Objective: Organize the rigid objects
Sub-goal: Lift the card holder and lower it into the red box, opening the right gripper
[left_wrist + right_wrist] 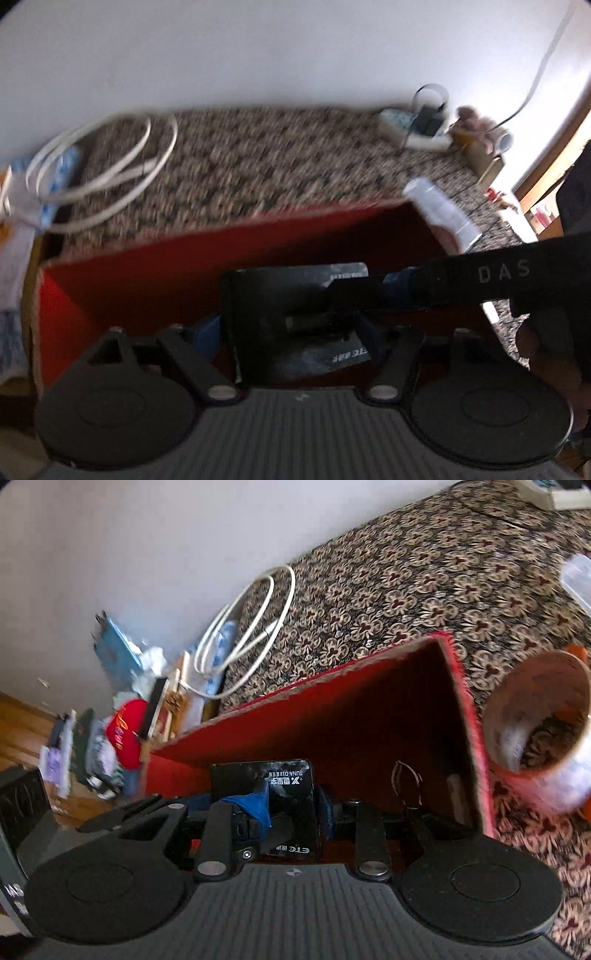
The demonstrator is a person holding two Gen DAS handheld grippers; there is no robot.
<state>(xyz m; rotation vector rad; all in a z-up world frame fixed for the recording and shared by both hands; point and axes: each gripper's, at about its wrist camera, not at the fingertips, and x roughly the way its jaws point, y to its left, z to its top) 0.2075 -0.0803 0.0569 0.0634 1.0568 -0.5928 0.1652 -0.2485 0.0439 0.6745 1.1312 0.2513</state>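
A red-lined cardboard box (pixel 166 266) (pixel 332 716) stands open on the patterned tablecloth. Inside its opening is a flat black box (pixel 266 317) (pixel 288 775) printed ETC. My left gripper (pixel 295 332) spans the black box's width, a blue pad against each side edge. My right gripper (pixel 291 808) reaches in from the right, and in the left wrist view its tip (pixel 332 295) overlaps the black box's upper right part. Its fingers stand a narrow way apart over the black box's face. Blur and overlap hide whether they pinch anything.
A tape roll (pixel 539 731) stands just right of the red box, and a white tube (pixel 439 214) lies at its far right corner. A coiled white cable (pixel 103 166) lies at the left, a power strip (pixel 410 125) by the wall. A metal clip (pixel 406 782) lies inside the red box.
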